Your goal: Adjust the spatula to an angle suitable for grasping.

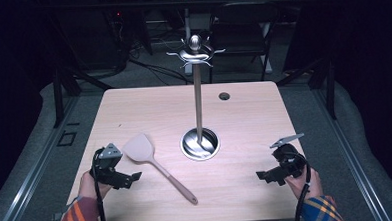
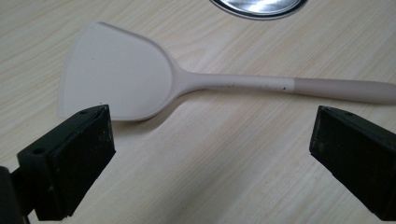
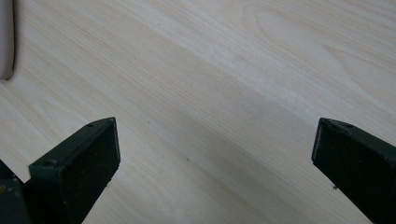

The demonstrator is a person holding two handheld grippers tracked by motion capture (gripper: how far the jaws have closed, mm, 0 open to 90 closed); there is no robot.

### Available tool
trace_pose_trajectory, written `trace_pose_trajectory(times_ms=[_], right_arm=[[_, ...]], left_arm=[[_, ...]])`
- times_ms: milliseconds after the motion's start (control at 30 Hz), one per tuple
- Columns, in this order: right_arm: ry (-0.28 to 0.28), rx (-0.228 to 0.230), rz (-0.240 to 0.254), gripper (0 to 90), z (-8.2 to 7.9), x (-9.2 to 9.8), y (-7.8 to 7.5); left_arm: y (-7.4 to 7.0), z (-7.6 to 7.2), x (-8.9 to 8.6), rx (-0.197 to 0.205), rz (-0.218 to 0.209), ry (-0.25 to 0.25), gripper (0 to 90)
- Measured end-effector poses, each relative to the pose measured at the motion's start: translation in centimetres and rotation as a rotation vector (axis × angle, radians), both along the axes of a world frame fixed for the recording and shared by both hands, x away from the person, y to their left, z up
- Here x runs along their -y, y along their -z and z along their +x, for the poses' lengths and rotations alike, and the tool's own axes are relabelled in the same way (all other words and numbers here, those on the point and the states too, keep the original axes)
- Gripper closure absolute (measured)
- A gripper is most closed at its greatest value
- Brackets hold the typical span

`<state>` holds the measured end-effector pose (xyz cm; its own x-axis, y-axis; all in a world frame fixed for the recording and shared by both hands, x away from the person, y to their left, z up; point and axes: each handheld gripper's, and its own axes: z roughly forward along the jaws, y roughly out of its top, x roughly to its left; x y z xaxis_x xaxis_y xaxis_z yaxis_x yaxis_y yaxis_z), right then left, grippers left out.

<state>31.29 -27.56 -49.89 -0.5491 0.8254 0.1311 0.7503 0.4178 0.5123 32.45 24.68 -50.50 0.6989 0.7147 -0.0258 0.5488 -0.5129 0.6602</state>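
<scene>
While the table (image 1: 134, 108) lies bare toward its far edge, the utensil stand (image 1: 200, 140) rises at centre. Near-left lies the spatula (image 1: 153, 160), just beside the left hand-held gripper (image 1: 129, 178), jaws apart; right hand-held gripper (image 1: 262, 176) likewise gapes, empty.

Spatula (image 2: 140, 79) handle end cut off by the left gripper view's right edge. Beyond it, stand base (image 2: 258, 5) clipped by the top edge. Hook tips atop stand (image 1: 196, 53) too small to be told.
</scene>
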Motion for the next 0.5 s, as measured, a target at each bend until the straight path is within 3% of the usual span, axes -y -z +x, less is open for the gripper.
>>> trace_pose_trajectory(times_ms=[67, 100, 233, 500], right_arm=[[-0.005, -0.003, -0.003, 0.7, 0.1, 0.0, 0.0], [-0.005, -0.005, -0.006, 0.7, 0.1, -0.1, 0.0], [-0.022, -0.013, -0.011, 0.8, 0.2, -0.3, 0.1], [-0.045, -0.036, -0.003, 3.4, 0.3, -0.4, 0.3]], left_arm=[[0.1, 0.1, -0.1, 0.007, 0.007, 0.014, 0.0], [0.0, 0.0, -0.1, 0.036, 0.003, 0.042, 0.0], [0.0, 0.1, -0.1, 0.079, 0.004, 0.112, 0.0], [0.9, 1.4, 0.9, 0.062, 0.079, 0.186, 0.0]])
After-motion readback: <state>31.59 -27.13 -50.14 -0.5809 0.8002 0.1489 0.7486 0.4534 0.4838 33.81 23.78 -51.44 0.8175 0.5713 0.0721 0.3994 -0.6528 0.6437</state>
